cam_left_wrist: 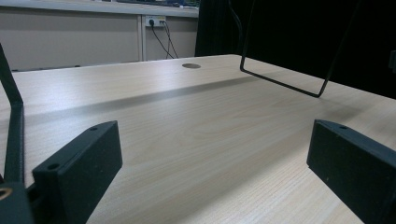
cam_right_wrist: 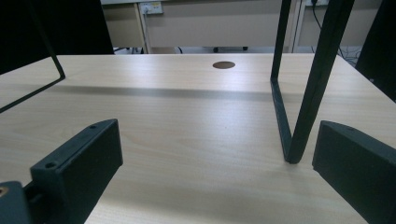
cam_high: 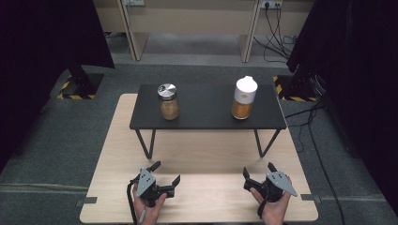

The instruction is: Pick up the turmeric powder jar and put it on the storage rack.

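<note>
Both grippers rest low at the near edge of the table (cam_high: 117, 140), left gripper (cam_high: 166, 174) and right gripper (cam_high: 258, 169) each with jaws wide and empty. Well beyond them, on the black shelf (cam_high: 206, 117), stand the jar (cam_high: 168, 101) ahead of the left and the bottle (cam_high: 244, 97) ahead of the right.

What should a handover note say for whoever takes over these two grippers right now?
Left gripper: open, holding nothing, low over the near edge of the wooden table.
Right gripper: open, holding nothing, near the same edge.
Things: silver-lidded jar and white-capped jar both stand upright, apart, on the black raised shelf.
Done: nothing visible; both jars are untouched.
Left: reach up to the shelf and grasp the jars.
</note>
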Demonstrator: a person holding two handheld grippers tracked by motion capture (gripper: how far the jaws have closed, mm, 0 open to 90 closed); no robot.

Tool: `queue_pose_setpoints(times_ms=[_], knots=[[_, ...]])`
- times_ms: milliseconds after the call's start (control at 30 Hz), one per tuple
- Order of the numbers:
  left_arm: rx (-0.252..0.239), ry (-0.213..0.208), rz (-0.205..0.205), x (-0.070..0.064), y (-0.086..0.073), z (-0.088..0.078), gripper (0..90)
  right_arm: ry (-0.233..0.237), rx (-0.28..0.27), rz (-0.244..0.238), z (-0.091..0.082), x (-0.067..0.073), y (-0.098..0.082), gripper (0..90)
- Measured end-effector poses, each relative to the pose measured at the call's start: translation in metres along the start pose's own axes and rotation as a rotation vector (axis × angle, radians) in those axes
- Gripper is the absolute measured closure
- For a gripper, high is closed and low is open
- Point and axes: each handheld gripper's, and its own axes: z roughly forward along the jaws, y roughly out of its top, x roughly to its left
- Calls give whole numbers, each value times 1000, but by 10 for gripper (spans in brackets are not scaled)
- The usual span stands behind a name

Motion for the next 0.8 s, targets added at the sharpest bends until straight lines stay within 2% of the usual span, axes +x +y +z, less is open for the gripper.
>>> queue_pose_setpoints(times_ms=[800], knots=[[0, -1, -4, 0, 0, -1, 25, -4, 33, 0, 2, -2, -13, 17]])
